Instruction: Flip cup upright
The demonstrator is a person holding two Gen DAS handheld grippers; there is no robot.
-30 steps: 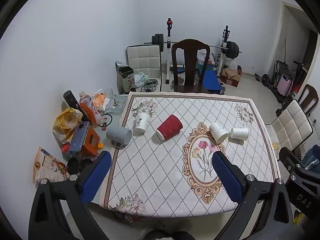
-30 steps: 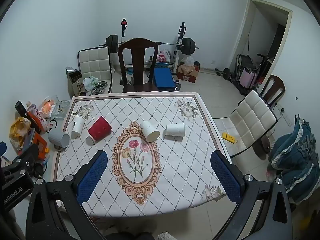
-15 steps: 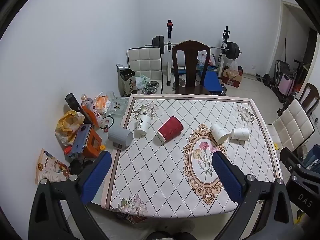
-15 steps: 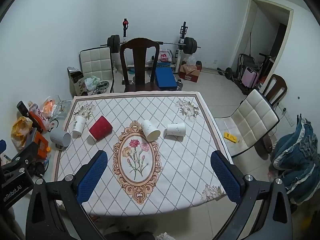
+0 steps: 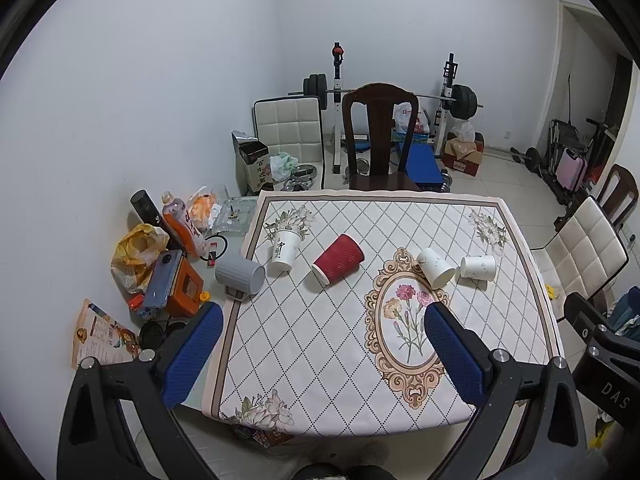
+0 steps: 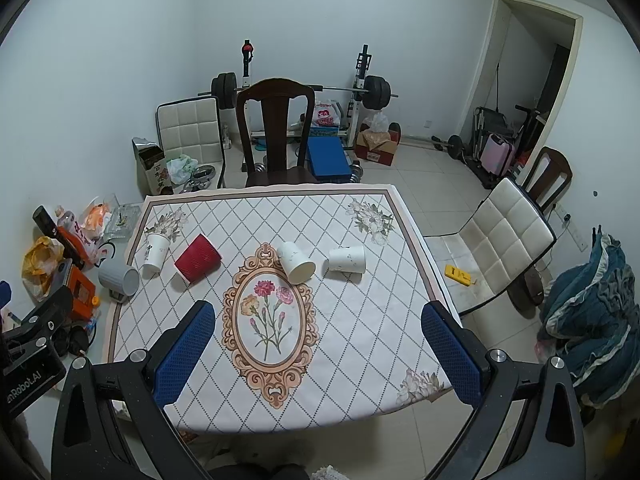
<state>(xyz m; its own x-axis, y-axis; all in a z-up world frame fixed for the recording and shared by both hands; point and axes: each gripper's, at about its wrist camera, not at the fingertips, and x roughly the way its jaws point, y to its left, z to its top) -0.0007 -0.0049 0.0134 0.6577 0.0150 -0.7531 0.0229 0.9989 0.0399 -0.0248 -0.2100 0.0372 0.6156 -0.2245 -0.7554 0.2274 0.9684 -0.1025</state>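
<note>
Several cups lie or stand on a table with a patterned cloth (image 5: pixel 320 352). A red ribbed cup (image 5: pixel 338 258) lies on its side; it also shows in the right wrist view (image 6: pixel 198 258). Two white cups (image 5: pixel 436 268) (image 5: pixel 478 268) lie on their sides right of it, also seen in the right wrist view (image 6: pixel 296 262) (image 6: pixel 347 260). A white cup with writing (image 5: pixel 285 250) stands upside down at the left (image 6: pixel 156 254). A grey mug (image 5: pixel 240 276) lies at the table's left edge (image 6: pixel 119 278). My left gripper (image 5: pixel 320 332) and right gripper (image 6: pixel 318 332) are open and empty, high above the near table.
A dark wooden chair (image 5: pixel 380 136) stands at the table's far side. A white padded chair (image 6: pixel 496 240) stands at the right. Bottles, bags and an orange box (image 5: pixel 176 280) clutter the surface left of the cloth. Weights and a bench (image 5: pixel 420 156) stand behind.
Both grippers have drawn back and up a little, so the table looks slightly smaller and lower. The cups have not moved.
</note>
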